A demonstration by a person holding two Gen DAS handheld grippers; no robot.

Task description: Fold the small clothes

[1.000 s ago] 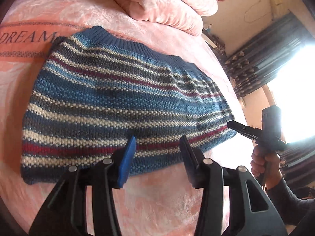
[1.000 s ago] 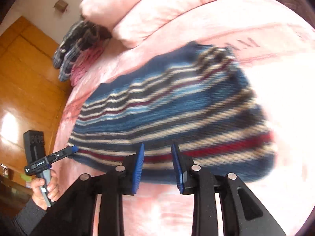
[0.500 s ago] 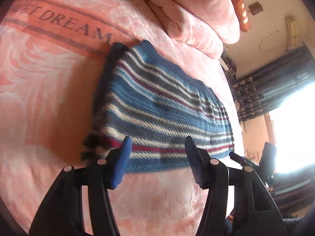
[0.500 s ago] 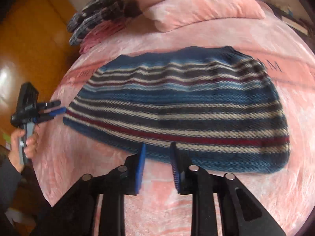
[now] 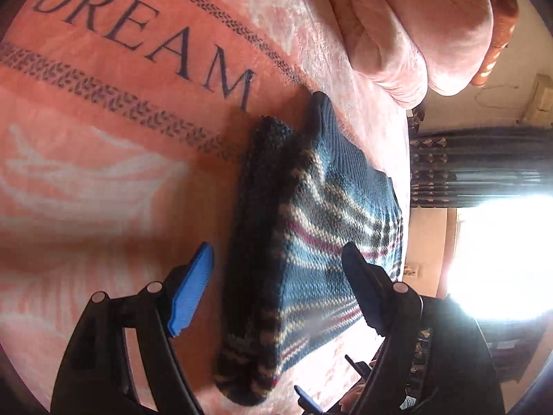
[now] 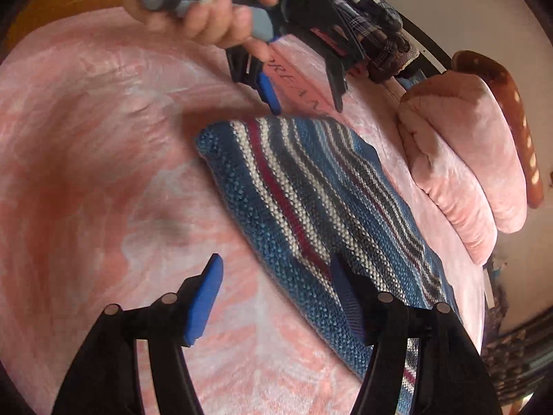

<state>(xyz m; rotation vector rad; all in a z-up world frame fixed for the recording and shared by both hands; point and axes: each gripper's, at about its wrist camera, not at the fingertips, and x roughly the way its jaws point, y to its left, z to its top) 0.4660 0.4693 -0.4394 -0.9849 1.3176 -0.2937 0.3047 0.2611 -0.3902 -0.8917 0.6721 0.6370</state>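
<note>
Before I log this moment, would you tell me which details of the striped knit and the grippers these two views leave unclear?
- Left wrist view: the near end of the striped knit lies in deep shadow, so its layers cannot be counted.
- Left wrist view: the right gripper is cut off by the bottom edge; only tips show.
- Right wrist view: the knit's near corner is hidden behind the right gripper's own finger.
- Right wrist view: the left gripper is blurred; contact with the knit is uncertain.

Left gripper (image 5: 276, 287) and right gripper (image 6: 276, 290) both spread wide, a hand (image 6: 207, 10) gripping the left handle
</note>
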